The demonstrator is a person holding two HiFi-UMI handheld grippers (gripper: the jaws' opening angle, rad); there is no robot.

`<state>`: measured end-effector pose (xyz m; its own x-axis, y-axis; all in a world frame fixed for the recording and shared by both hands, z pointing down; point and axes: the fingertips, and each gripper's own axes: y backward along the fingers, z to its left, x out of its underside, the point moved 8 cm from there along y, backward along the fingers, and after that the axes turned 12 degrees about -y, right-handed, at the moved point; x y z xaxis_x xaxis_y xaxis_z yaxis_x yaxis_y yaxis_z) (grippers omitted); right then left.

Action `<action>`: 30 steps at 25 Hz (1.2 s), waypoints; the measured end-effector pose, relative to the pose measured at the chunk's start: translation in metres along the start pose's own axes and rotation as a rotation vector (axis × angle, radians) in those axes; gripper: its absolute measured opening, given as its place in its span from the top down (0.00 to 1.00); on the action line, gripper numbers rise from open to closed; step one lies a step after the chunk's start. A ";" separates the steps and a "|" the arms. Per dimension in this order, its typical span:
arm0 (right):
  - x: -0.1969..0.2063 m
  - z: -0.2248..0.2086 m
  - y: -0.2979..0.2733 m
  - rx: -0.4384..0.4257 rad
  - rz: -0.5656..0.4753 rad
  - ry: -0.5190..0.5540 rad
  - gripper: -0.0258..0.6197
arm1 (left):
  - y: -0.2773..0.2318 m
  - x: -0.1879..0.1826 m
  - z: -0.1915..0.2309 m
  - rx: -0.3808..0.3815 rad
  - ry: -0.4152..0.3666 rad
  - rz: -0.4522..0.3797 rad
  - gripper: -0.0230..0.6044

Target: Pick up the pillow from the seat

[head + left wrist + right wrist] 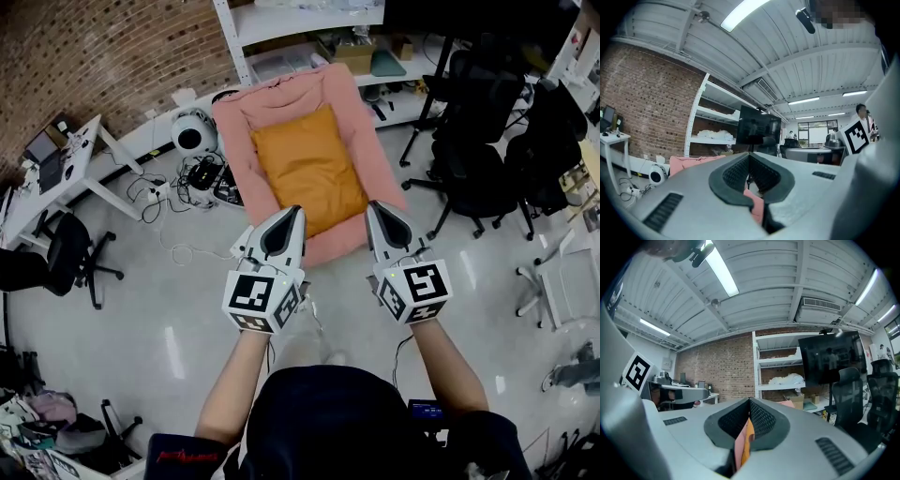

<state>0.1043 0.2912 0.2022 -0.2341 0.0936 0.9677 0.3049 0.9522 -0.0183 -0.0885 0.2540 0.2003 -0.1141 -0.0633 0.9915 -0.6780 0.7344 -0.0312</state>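
An orange pillow (309, 169) lies flat in the middle of a pink padded seat (239, 122) on the floor. My left gripper (291, 214) hangs above the seat's near edge, at the pillow's near left corner, jaws shut and empty. My right gripper (378, 208) hangs at the near right corner, also shut and empty. In the left gripper view the shut left gripper (749, 159) points level over the pink seat (689, 161). In the right gripper view a strip of orange pillow (746, 446) and pink seat (739, 446) shows beneath the shut right gripper (750, 401).
White shelving (309, 28) stands behind the seat. Black office chairs (487, 159) crowd the right side. A round white device (194, 133) and tangled cables (202, 173) lie left of the seat. A white desk (66, 169) and a black chair (70, 253) stand farther left.
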 end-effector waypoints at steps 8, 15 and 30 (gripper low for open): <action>-0.006 -0.017 -0.045 0.009 0.016 0.003 0.93 | -0.043 0.003 0.031 0.012 0.011 0.008 0.97; -0.012 -0.029 -0.091 0.029 0.024 0.005 0.93 | -0.079 0.006 0.066 0.032 0.024 0.010 0.97; -0.017 -0.034 -0.193 0.065 0.051 0.001 0.93 | -0.132 0.022 0.151 0.066 0.064 0.022 0.97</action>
<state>0.0811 0.0963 0.1983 -0.2193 0.1422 0.9652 0.2559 0.9631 -0.0837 -0.1106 0.0537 0.2069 -0.0841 -0.0025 0.9965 -0.7222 0.6891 -0.0592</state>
